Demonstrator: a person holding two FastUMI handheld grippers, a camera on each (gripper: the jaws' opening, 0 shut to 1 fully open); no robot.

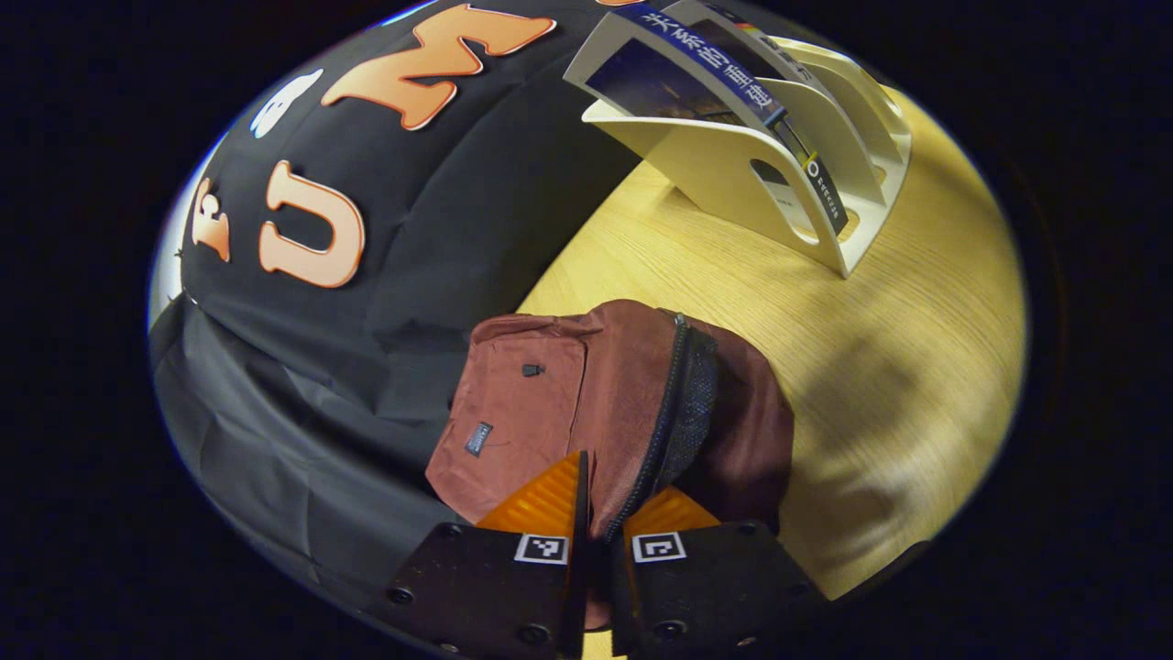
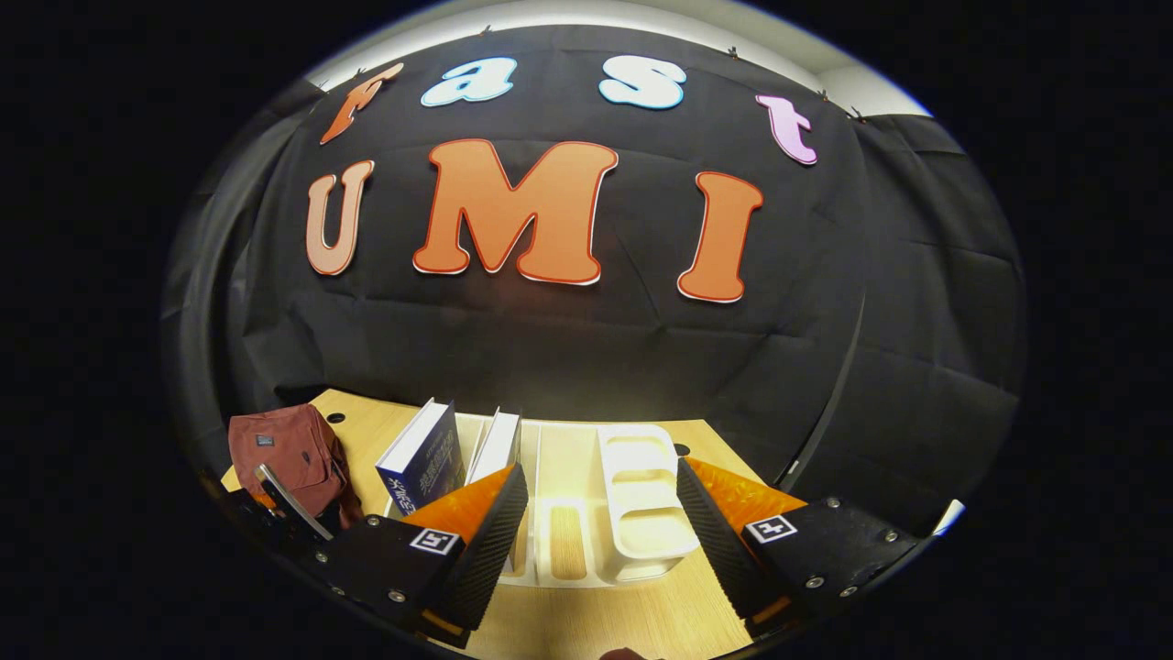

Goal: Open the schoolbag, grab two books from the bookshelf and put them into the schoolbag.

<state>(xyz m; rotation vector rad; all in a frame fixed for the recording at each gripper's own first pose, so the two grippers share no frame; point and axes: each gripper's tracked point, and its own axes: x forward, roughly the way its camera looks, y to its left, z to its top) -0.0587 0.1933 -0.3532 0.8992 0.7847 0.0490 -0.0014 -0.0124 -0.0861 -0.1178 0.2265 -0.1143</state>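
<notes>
Down at six o'clock in the left gripper view, the left gripper [image 1: 605,513] has its orange fingers drawn close together, pinching the dark red schoolbag [image 1: 586,412] at its zipper edge [image 1: 662,422]; both fingertips press on the fabric fold beside the black zip. The bag lies on the light wooden table [image 1: 916,367], just against the black cloth wall, with its front pocket toward nine o'clock and a strip of black mesh lining showing along the parted zip. Toward one o'clock stands the white bookshelf [image 1: 733,174], well apart from the bag, with a blue-spined book [image 1: 724,73] leaning in one of its slots.

Meanwhile, in the right gripper view, the right gripper [image 2: 600,513] is spread wide with nothing between its ribbed black pads [image 2: 495,541]. Straight ahead at six o'clock the white bookshelf [image 2: 632,495] sits on the table [image 2: 586,623]. Two books stand in its slots toward seven o'clock: a blue-covered book [image 2: 426,454] and a second book [image 2: 495,445] just beside it, both tilted. The schoolbag [image 2: 289,458] rests at eight o'clock, near the shelf, with the other gripper [image 2: 284,504] at its lower edge.
</notes>
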